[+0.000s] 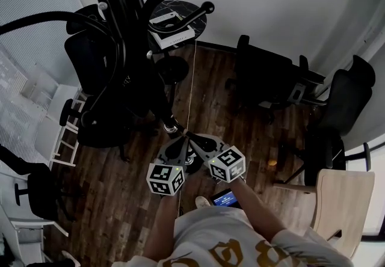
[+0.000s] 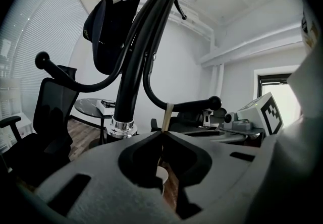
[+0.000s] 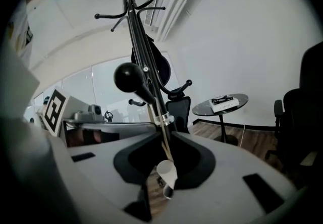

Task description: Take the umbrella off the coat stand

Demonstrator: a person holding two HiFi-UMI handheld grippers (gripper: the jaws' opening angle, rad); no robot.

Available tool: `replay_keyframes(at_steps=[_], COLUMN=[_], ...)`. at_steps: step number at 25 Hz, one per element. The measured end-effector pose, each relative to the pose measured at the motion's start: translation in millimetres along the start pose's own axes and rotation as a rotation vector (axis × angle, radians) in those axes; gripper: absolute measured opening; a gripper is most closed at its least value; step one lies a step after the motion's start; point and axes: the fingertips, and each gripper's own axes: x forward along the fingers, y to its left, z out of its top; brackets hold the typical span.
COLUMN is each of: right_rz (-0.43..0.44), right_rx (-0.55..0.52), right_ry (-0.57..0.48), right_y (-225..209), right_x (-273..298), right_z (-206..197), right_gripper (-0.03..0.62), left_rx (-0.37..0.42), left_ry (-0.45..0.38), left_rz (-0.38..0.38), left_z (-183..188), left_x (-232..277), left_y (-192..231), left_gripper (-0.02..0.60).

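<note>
The black coat stand (image 1: 129, 31) rises at upper left, with curved arms that end in balls. A pale strap (image 2: 168, 116) is looped over one low ball-tipped hook (image 2: 216, 102). Below it hangs a white round end piece (image 2: 161, 174). I take both for the umbrella's; the rest of the umbrella is hidden under the gripper bodies. My left gripper (image 1: 182, 138) and right gripper (image 1: 191, 137) meet tip to tip beside the pole's chrome ring (image 1: 171, 127). The left gripper (image 2: 164, 136) is shut on the strap. The right gripper (image 3: 166, 140) is shut on the same strap (image 3: 159, 134), above the white end (image 3: 166, 171).
A round black side table (image 1: 177, 19) with a box stands behind the stand. Black office chairs (image 1: 264, 76) (image 1: 337, 109) (image 1: 90, 61) ring the wooden floor. A pale wooden chair (image 1: 337, 205) is at lower right. White shelving (image 1: 66, 133) is on the left.
</note>
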Motion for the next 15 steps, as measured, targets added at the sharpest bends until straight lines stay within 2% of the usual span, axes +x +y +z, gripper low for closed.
replay_keyframes(at_steps=[15], right_rz=[0.038], right_rx=[0.000], right_ry=[-0.008], right_y=[7], right_x=[16], right_z=[5], right_gripper=[0.054], left_rx=[-0.015], left_ry=[0.011], left_rz=[-0.016], left_z=[2], left_x=[-10], left_y=[9], left_gripper=[0.025])
